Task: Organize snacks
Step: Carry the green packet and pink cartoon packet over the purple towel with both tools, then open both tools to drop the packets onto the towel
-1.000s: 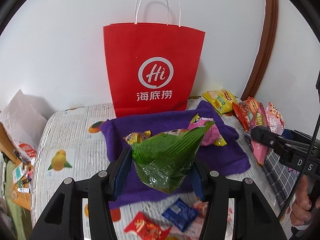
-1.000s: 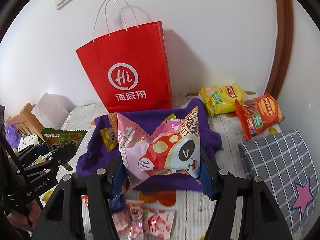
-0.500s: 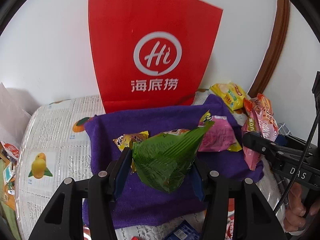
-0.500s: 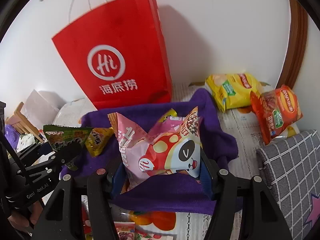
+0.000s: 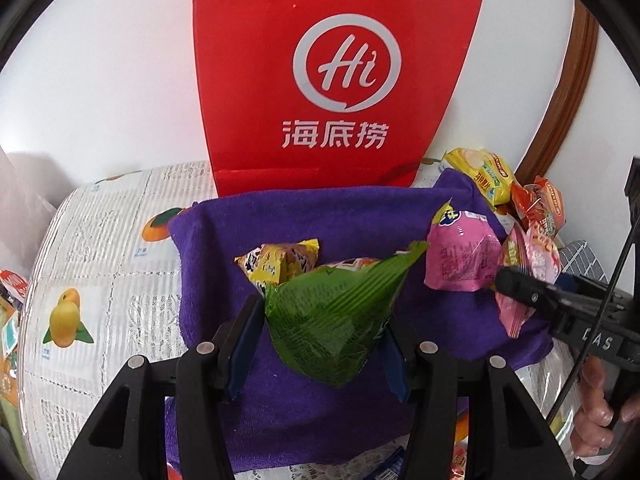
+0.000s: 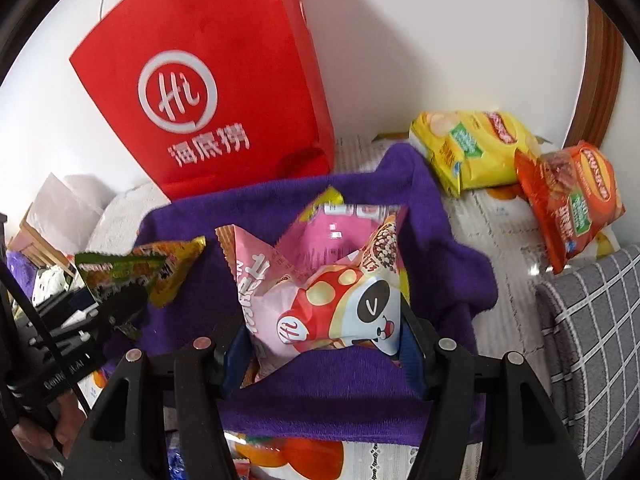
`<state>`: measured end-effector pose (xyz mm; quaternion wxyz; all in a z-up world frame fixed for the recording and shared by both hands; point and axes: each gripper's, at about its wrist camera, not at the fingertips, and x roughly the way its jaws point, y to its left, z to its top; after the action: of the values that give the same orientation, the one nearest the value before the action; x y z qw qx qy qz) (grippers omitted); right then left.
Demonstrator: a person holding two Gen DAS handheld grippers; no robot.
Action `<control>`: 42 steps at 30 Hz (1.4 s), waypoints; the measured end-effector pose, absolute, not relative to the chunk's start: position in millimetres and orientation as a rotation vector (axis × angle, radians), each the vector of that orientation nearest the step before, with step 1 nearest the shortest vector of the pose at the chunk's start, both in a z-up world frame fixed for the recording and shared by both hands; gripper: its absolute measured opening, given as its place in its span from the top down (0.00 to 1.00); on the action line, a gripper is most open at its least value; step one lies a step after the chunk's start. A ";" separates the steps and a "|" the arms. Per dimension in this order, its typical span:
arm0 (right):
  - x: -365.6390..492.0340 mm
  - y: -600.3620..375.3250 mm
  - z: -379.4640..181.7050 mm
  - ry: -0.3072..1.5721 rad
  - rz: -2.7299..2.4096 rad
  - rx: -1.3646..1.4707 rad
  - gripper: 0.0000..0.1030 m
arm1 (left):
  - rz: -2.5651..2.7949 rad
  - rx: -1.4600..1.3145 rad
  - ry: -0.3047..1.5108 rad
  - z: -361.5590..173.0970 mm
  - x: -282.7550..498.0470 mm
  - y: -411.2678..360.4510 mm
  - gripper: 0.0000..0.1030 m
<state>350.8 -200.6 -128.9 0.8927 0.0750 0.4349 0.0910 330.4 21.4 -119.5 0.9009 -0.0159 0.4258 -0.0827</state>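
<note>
- Two grippers work at once over a desk (image 5: 104,248) covered in a fruit-printed cloth, each carrying one snack packet; I judge the step in hand to be the delivery of both packets to the gathering spot.
- Largest in view, a red paper bag (image 5: 332,68) stands upright against the wall, just behind a purple towel (image 5: 312,412) spread on the desk.
- On that towel lie a small yellow packet (image 5: 280,262) and a pink packet (image 5: 460,258), so the towel seems to be where the snacks are collected.
- Off the towel, to its right, a yellow chip bag (image 6: 472,148) and an orange chip bag (image 6: 572,204) lie on the desk near a grey checked cushion (image 6: 592,332); these look not yet sorted.
- The left gripper (image 5: 320,340) has its fingers partly closed, clamped on the sides of a green packet (image 5: 336,316), which hangs over the middle of the towel.
- The right gripper (image 6: 324,340) likewise pinches a pink mushroom-print packet (image 6: 328,284) between partly closed fingers, above the right half of the towel.
- Next, I judge, each packet must be brought low over a bare patch of towel, clear of the packets lying there, and the fingers spread to release it.
- Crinkly film may cling to a pad, so a clean lift-off matters.
</note>
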 end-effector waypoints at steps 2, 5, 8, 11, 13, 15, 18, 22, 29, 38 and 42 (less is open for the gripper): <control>350.5 -200.0 -135.1 0.921 0.193 0.149 0.40 | -0.166 -0.037 0.888 -122.3 330.4 22.5 0.49; 349.8 -200.7 -141.7 0.932 0.186 0.142 0.40 | -0.163 -0.035 0.899 -126.4 330.1 22.8 0.49; 350.2 -201.9 -146.4 0.942 0.183 0.144 0.40 | -0.155 -0.027 0.910 -130.7 330.4 23.2 0.49; 352.3 -202.0 -150.1 0.950 0.188 0.145 0.40 | -0.150 -0.030 0.918 -134.4 331.9 23.8 0.49; 353.7 -201.3 -151.9 0.949 0.192 0.142 0.40 | -0.148 -0.038 0.916 -136.2 333.3 24.9 0.49; 354.3 -199.4 -153.6 0.948 0.195 0.137 0.39 | -0.146 -0.048 0.916 -138.6 335.3 26.1 0.49; 355.3 -196.6 -156.6 0.949 0.196 0.132 0.39 | -0.147 -0.047 0.924 -143.4 338.8 25.6 0.49; 356.0 -195.0 -159.1 0.954 0.197 0.123 0.39 | -0.146 -0.043 0.940 -149.6 339.9 25.7 0.49; 358.4 -188.1 -167.5 0.969 0.185 0.098 0.39 | -0.150 -0.076 0.972 -159.9 342.0 28.2 0.49; 358.3 -183.1 -171.9 0.979 0.185 0.068 0.37 | -0.152 -0.072 0.992 -161.4 342.1 26.9 0.48; 356.6 -186.4 -169.3 0.990 0.169 0.068 0.32 | -0.138 -0.073 1.007 -160.0 342.1 26.4 0.47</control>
<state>356.6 -186.4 -169.3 0.8761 0.0326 0.4742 0.0808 342.1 26.4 -160.0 0.8730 -0.0352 0.4819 -0.0662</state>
